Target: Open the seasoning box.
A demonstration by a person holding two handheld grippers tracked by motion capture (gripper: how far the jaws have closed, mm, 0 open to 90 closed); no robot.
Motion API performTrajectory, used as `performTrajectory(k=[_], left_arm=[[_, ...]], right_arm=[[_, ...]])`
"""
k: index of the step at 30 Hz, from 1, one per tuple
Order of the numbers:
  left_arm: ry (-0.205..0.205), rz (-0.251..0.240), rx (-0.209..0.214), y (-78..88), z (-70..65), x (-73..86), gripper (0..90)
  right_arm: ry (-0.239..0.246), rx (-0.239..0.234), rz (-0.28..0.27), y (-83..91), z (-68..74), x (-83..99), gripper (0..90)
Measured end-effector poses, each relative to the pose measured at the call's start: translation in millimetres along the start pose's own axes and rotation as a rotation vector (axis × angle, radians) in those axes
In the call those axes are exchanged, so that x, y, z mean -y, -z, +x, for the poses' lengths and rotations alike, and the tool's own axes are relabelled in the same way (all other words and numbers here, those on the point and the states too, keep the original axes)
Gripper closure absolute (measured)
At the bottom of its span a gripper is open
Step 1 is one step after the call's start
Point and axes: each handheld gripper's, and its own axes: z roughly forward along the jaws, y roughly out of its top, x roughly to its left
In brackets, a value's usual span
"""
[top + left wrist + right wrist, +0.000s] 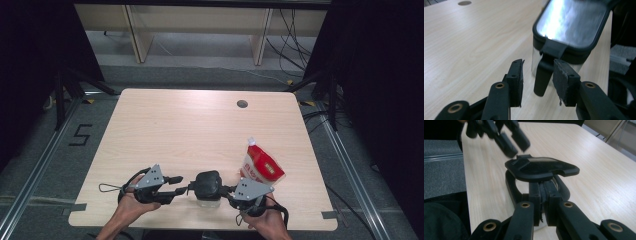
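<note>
A clear container with a black lid stands near the table's front edge, between my two grippers. My left gripper is open. Its pads stand on either side of the lid's black hanging tab without pressing on it. From the other side, my right gripper is shut on a thin black handle part just under the lid. In the high view the left gripper and right gripper point at each other across the container. The left gripper shows blurred beyond the lid in the right gripper view.
A red and white pouch lies just behind my right gripper, toward the table's right edge. The light wooden table has a round cable hole at its far side. Dark stands and cables flank the table.
</note>
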Motion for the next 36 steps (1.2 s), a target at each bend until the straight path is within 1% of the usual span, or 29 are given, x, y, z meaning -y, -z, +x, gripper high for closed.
performTrajectory(k=[2, 3, 4, 5, 6, 8, 9, 10, 11, 13, 14, 15, 16, 17, 18, 22, 23, 24, 26, 27, 28, 29, 30, 31, 32, 33, 34, 35, 36], left_arm=[[-0.009, 0.007, -0.004, -4.4, 1.7, 2.8, 59.3], [-0.018, 0.005, -0.004, -4.7, 3.5, 2.7, 59.2], [-0.014, 0.011, -0.011, -4.6, 4.2, 2.8, 58.9], [-0.005, -0.003, -0.002, -5.4, 4.1, 3.2, 59.0], [-0.005, -0.004, 0.005, -5.5, 4.7, 3.5, 59.1], [-0.010, -0.001, 0.008, -5.0, 5.0, 3.6, 59.6], [-0.008, -0.009, 0.022, -5.1, 5.1, 3.7, 60.3], [-0.023, -0.006, 0.042, -4.3, 4.5, 3.3, 60.6], [-0.023, -0.001, 0.059, -5.0, 2.8, 3.7, 60.4], [-0.034, 0.019, 0.071, -8.2, 0.8, 4.4, 60.2], [-0.030, 0.025, 0.074, -10.7, -0.7, 5.0, 60.0], [-0.041, 0.033, 0.078, -12.9, -0.9, 5.1, 59.9], [-0.041, 0.033, 0.078, -12.9, -0.9, 5.1, 59.5], [-0.052, 0.048, 0.083, -17.1, -1.5, 4.9, 59.1], [-0.050, 0.054, 0.081, -18.8, -1.7, 4.7, 58.5], [-0.035, 0.048, 0.086, -24.9, -1.3, 5.4, 59.2], [-0.047, 0.069, 0.085, -28.7, -1.3, 7.8, 59.5], [-0.057, 0.070, 0.080, -29.4, -1.3, 8.1, 59.9], [-0.056, 0.069, 0.076, -29.3, -1.4, 8.2, 62.8], [-0.040, 0.055, 0.086, -27.8, -0.9, 8.9, 65.2], [-0.040, 0.055, 0.086, -27.8, -0.9, 8.9, 67.1], [-0.054, 0.068, 0.082, -26.1, 0.8, 9.0, 67.1], [-0.041, 0.049, 0.080, -26.4, 0.2, 10.5, 70.5], [-0.036, 0.049, 0.083, -26.3, 0.2, 10.8, 71.8], [-0.036, 0.049, 0.083, -26.3, 0.2, 10.8, 71.9], [-0.038, 0.050, 0.086, -26.2, 0.1, 11.0, 71.9], [-0.039, 0.049, 0.083, -26.3, -0.7, 11.2, 72.4], [-0.053, 0.054, 0.078, -26.0, -0.2, 11.1, 72.5], [-0.053, 0.054, 0.078, -26.0, -0.2, 11.1, 72.6]], right_arm=[[-0.015, -0.003, -0.006, 0.4, 1.8, -3.6, 86.5], [0.000, 0.005, -0.019, -0.3, 0.8, -5.0, 86.5], [-0.003, 0.005, -0.017, -0.7, 1.2, -6.2, 86.5], [0.015, 0.001, -0.026, -1.9, 0.8, -7.8, 86.5], [0.004, 0.005, -0.033, -2.7, 1.6, -9.3, 86.6], [0.009, 0.003, -0.026, -2.9, 1.7, -10.8, 86.6], [0.006, 0.000, -0.031, -4.8, 2.5, -14.1, 86.7], [0.017, 0.002, -0.037, -5.5, 2.1, -15.2, 86.7], [0.004, 0.003, -0.029, -5.5, 3.0, -16.4, 86.7], [0.005, 0.001, -0.033, -7.3, 2.7, -19.0, 86.7], [0.007, -0.003, -0.032, -7.9, 2.8, -19.8, 86.7], [0.012, -0.005, -0.041, -9.2, 2.5, -21.1, 86.7], [0.022, 0.001, -0.043, -10.0, 2.2, -21.9, 86.7], [0.017, -0.005, -0.043, -10.9, 2.7, -23.4, 86.7], [0.027, 0.000, -0.046, -11.7, 2.4, -24.2, 86.7], [0.020, -0.005, -0.048, -13.8, 3.8, -29.6, 86.7], [0.010, -0.010, -0.056, -15.0, 4.3, -30.7, 86.6], [0.014, -0.014, -0.056, -16.1, 4.4, -31.9, 86.7], [0.005, -0.012, -0.057, -16.7, 5.1, -32.8, 86.7], [0.022, -0.019, -0.063, -18.7, 5.5, -35.3, 86.8], [0.022, -0.019, -0.063, -18.7, 5.5, -35.3, 86.8], [0.020, -0.020, -0.070, -19.9, 6.1, -36.4, 86.8], [0.020, -0.025, -0.077, -22.1, 6.7, -39.1, 86.8], [0.008, -0.029, -0.070, -22.2, 7.6, -40.0, 86.8], [0.008, -0.029, -0.070, -22.2, 7.6, -40.0, 86.8], [0.022, -0.031, -0.077, -23.8, 8.0, -41.3, 86.8], [0.023, -0.040, -0.075, -25.2, 9.6, -44.2, 86.7], [0.007, -0.037, -0.075, -25.9, 11.0, -45.6, 86.7], [0.007, -0.037, -0.075, -25.9, 11.0, -45.6, 86.7]])
